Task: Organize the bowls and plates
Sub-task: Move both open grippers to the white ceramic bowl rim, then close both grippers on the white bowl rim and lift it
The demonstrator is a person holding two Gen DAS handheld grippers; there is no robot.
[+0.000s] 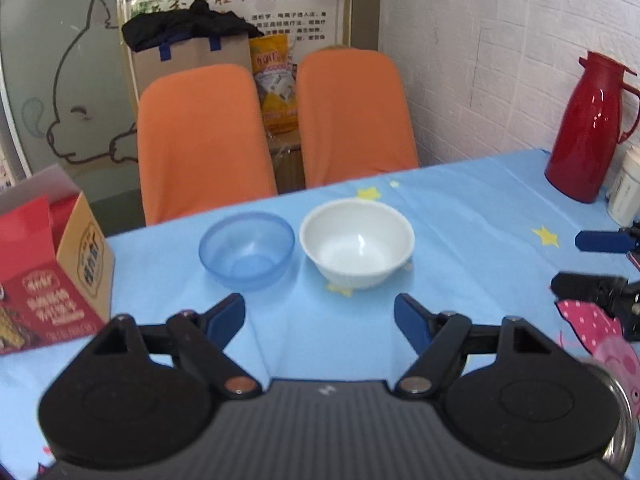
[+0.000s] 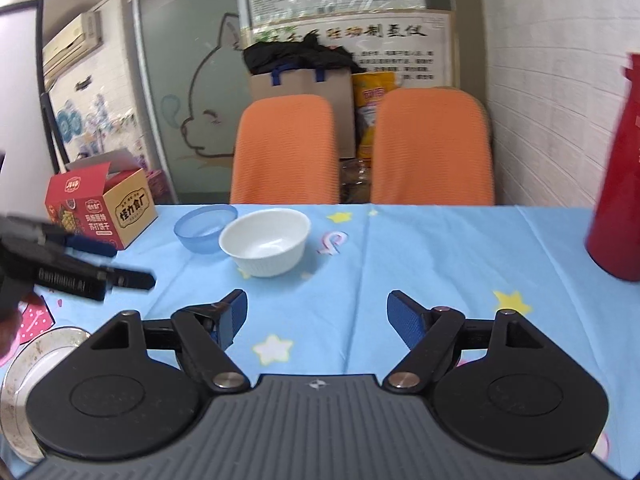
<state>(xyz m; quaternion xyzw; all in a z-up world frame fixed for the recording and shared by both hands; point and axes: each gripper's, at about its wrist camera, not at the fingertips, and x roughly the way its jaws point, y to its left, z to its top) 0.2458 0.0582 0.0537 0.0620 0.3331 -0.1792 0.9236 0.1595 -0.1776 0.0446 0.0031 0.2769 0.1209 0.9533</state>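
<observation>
A white bowl [image 1: 357, 241] and a see-through blue bowl [image 1: 247, 249] stand side by side on the blue star tablecloth, ahead of my left gripper [image 1: 320, 318], which is open and empty. In the right wrist view the white bowl [image 2: 265, 241] and blue bowl [image 2: 202, 228] lie ahead to the left of my right gripper [image 2: 317, 318], also open and empty. A metal plate [image 2: 30, 380] lies at the lower left, partly hidden by the gripper body; its rim [image 1: 618, 420] shows at the lower right of the left wrist view.
A red thermos [image 1: 588, 128] and a white container [image 1: 626, 188] stand at the right by the wall. A red and tan snack box [image 1: 48, 264] sits at the table's left edge. Two orange chairs [image 1: 204, 140] stand beyond the far edge.
</observation>
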